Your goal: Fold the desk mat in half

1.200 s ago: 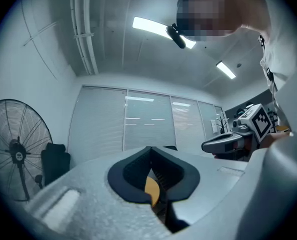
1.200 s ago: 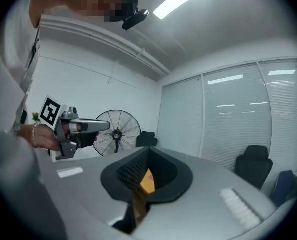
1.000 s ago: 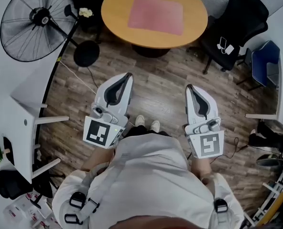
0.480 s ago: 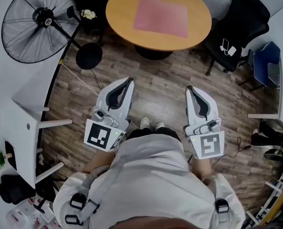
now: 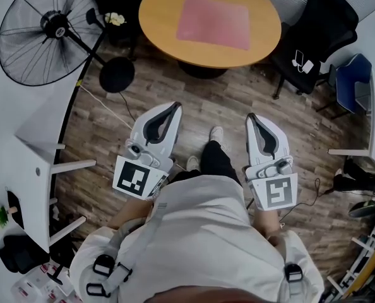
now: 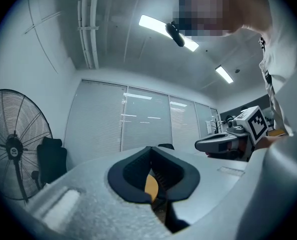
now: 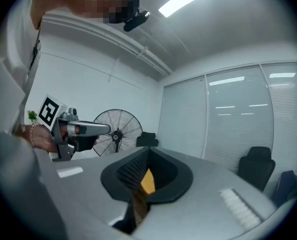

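Landmark: round table, with a wooden top and a dark base.
Desk mat: the pink desk mat lies flat and unfolded on the round table. It sits about mid-top, with all four edges inside the rim.
Left gripper: the left gripper is clenched, with its jaw tips together and nothing grasped. Its own view shows only a sliver of the round table's orange top through the hollow behind the tips. It is held over the plank floor, well apart from the round table, tips aimed toward it.
Right gripper: the right gripper is clenched and grasps nothing, with its tips meeting. It is also well apart from the round table and points toward it.
Contact: neither gripper touches the desk mat or the round table.
Person: stands on the near side of the round table with one shoe forward. The shoe lies between the two grippers and closer to the round table than the torso.
Floor fan: the floor fan stands near the round table's left side in the head view.
Chair: the black chair stands just beside the round table's right side.
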